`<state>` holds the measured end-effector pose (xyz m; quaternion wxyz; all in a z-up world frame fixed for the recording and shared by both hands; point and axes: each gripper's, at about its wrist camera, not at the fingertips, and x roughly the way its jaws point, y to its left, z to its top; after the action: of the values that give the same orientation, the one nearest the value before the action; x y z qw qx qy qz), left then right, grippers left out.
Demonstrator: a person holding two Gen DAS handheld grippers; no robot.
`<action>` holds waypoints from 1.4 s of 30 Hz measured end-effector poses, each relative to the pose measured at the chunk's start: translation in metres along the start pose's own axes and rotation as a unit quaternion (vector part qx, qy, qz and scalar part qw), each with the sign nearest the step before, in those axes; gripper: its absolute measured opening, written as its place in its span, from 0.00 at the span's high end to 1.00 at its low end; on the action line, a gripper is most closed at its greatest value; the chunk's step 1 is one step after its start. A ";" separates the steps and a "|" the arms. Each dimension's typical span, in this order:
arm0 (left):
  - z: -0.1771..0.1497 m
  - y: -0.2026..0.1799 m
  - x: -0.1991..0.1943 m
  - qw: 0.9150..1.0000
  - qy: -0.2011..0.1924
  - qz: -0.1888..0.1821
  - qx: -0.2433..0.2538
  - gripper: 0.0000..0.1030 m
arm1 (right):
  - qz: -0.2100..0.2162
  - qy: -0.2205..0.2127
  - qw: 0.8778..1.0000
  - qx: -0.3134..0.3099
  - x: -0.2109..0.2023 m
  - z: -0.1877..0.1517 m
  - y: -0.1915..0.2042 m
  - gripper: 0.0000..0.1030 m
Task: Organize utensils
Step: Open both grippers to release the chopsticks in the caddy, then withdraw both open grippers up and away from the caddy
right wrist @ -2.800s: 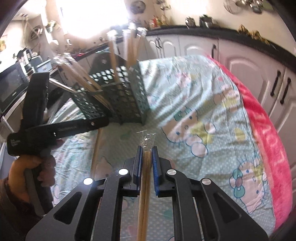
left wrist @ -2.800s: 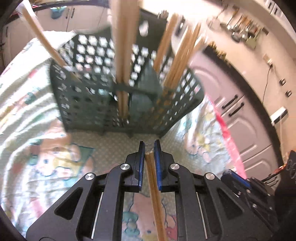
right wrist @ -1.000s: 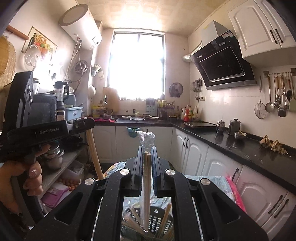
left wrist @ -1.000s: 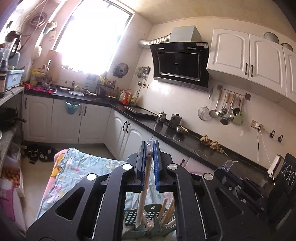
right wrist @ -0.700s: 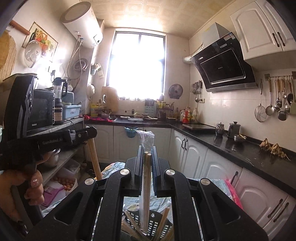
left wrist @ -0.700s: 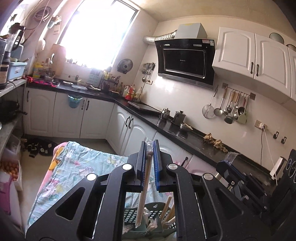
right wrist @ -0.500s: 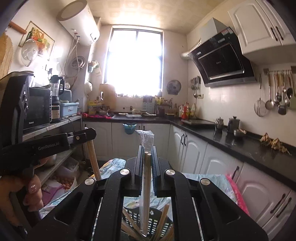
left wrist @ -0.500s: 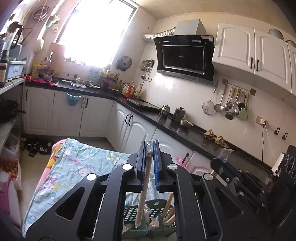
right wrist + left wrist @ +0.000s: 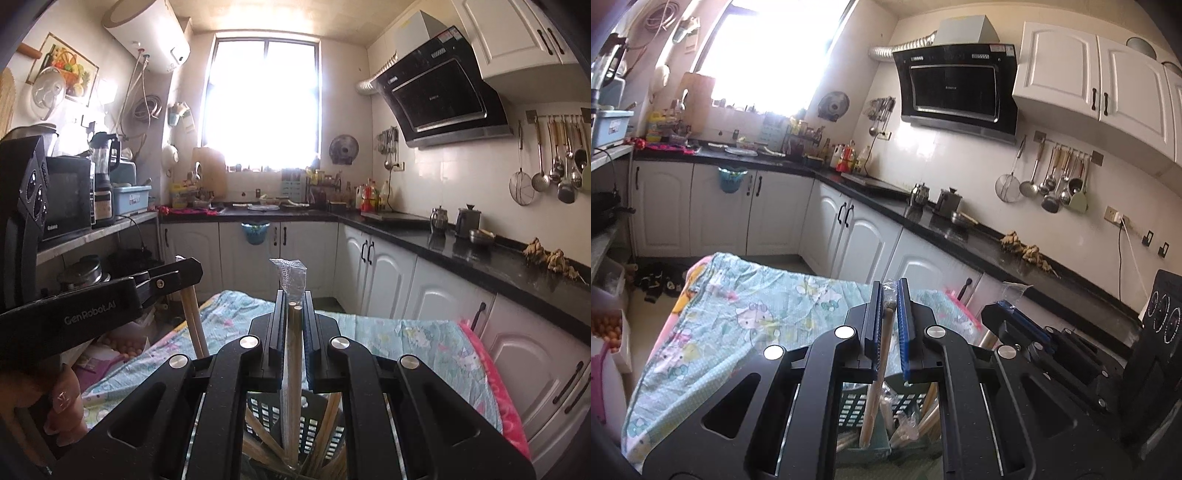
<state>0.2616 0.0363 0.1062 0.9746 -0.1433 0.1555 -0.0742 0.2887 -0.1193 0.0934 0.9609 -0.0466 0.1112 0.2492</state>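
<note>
Pinching one wrapped pair of chopsticks point(image 9: 877, 373) each, the left gripper point(image 9: 887, 306) and right gripper point(image 9: 294, 314) point across the kitchen. Directly below both sets of fingers stands the green perforated basket point(image 9: 317, 424), the right-hand chopsticks point(image 9: 294, 369) hanging into it.

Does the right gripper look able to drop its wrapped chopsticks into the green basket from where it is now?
Probably yes. The right gripper holds the wrapped chopsticks upright directly above the green basket. Other chopsticks already lean inside, but open space shows below the tips.
</note>
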 end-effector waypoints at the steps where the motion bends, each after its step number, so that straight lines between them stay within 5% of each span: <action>1: -0.002 0.000 0.002 1.000 0.004 0.000 0.000 0.96 | -0.002 0.005 1.000 0.002 0.003 -0.003 0.000 0.91; 5: -0.014 0.008 0.011 0.999 0.030 0.013 -0.006 0.92 | -0.015 0.029 0.999 0.010 0.011 -0.013 -0.004 0.84; 8: -0.019 0.017 0.011 0.999 0.042 0.016 -0.018 0.77 | -0.017 0.045 0.998 0.031 0.011 -0.020 -0.010 0.75; 16: -0.021 0.027 -0.011 0.998 0.042 0.021 -0.031 0.46 | -0.025 0.076 0.995 0.063 -0.005 -0.033 -0.021 0.59; 31: -0.028 0.030 -0.067 0.998 0.039 0.021 -0.045 0.11 | -0.033 0.095 0.993 0.067 -0.057 -0.054 -0.018 0.23; 42: -0.053 0.024 -0.093 0.998 0.050 0.036 -0.024 0.10 | -0.037 0.074 0.995 0.056 -0.100 -0.063 -0.008 0.08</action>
<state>0.1594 0.0637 0.0773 0.9640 -0.1566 0.2105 -0.0426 0.1959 -0.1823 0.0565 0.9595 -0.0152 0.1944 0.2032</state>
